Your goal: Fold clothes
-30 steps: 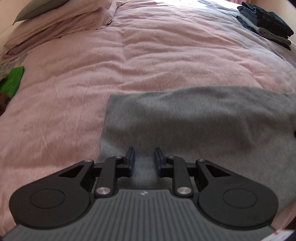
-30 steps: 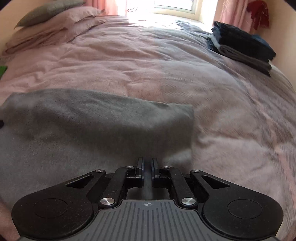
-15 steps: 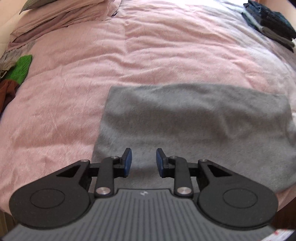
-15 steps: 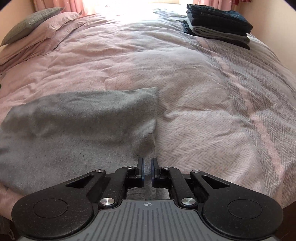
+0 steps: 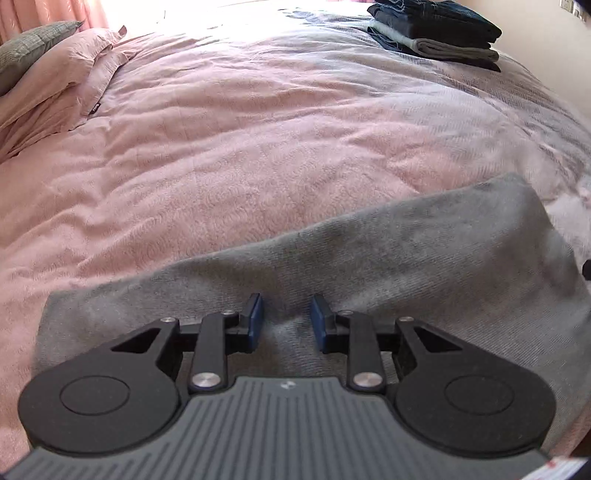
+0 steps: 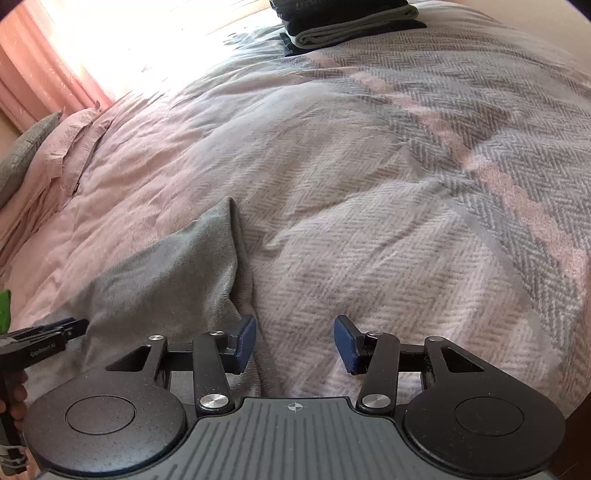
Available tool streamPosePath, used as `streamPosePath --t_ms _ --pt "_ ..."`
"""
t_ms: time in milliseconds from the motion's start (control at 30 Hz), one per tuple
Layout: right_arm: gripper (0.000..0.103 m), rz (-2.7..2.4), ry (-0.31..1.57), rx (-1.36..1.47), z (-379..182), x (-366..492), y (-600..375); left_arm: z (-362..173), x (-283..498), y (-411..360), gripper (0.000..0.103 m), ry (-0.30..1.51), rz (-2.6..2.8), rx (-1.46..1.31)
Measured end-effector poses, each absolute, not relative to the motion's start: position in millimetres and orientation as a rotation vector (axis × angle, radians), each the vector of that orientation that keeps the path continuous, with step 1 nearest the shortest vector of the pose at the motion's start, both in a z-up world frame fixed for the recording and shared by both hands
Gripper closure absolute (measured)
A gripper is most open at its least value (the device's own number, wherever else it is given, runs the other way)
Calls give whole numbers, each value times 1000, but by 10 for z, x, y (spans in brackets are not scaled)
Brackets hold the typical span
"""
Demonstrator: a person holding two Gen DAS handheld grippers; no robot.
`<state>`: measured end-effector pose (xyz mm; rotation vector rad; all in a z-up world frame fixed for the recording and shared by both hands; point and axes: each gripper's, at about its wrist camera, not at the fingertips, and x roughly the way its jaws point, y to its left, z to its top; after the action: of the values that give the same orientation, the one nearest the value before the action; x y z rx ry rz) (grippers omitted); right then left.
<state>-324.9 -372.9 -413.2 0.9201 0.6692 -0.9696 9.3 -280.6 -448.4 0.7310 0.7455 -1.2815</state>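
Black tongs (image 5: 287,318), blue pads (image 6: 245,341), silver screws, ribbed grey housing; side lettering too blurred.

the right gripper (image 6: 294,341) hangs over the bed (image 6: 406,192), its blue-padded fingers (image 6: 245,343) having just been opening; they now stand apart with nothing between them but the herringbone bedspread below. the left pad sits just beside the edge of the folded grey garment (image 6: 166,273), which lies flat on the bed to the left, one corner pointing up toward the pillows (image 6: 55,158). at the left edge the left gripper (image 6: 75,325) reaches in over the garment, fingertips close together; whether it pinches cloth cannot be told. a stack of folded clothes (image 6: 347,26) sits far across the bed, near the pink curtain (image 6: 44,70).
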Motion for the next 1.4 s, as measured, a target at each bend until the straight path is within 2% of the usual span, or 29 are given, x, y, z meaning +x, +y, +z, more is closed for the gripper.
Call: streamPosePath --t_ms 133,300,400,633,767,900,1033,1133,1400 --pt "58 -933 620 937 -4135 -3302 -3736 -4344 149 -2717 79 786 -1264 671" --pt "50 -859 522 1038 -4206 -3406 -3806 -4402 127 -2601 79 783 -1245 669" --pt "49 -754 512 1100 -4326 -3382 -3869 -4471 79 -2654 80 764 -1229 691" --pt "50 -551 485 1209 -4669 -3276 -4116 -4228 306 -2352 81 867 -1186 583" --pt "60 -442 488 1240 -4747 -3308 -4201 -4180 556 -2014 81 932 -1115 548" --pt "80 -426 484 1274 -4817 -3398 -4212 -4147 789 -1734 82 954 -1072 506" --pt "88 -480 496 1294 -4763 -3360 -4187 -4332 834 -1759 82 980 -1072 572" --pt "91 -556 537 1281 -4581 -3275 -4148 -4383 759 -1809 82 939 -1083 611" --pt "94 -828 707 1112 -3766 -2753 -3865 -4209 1064 -1616 81 982 -1111 531"
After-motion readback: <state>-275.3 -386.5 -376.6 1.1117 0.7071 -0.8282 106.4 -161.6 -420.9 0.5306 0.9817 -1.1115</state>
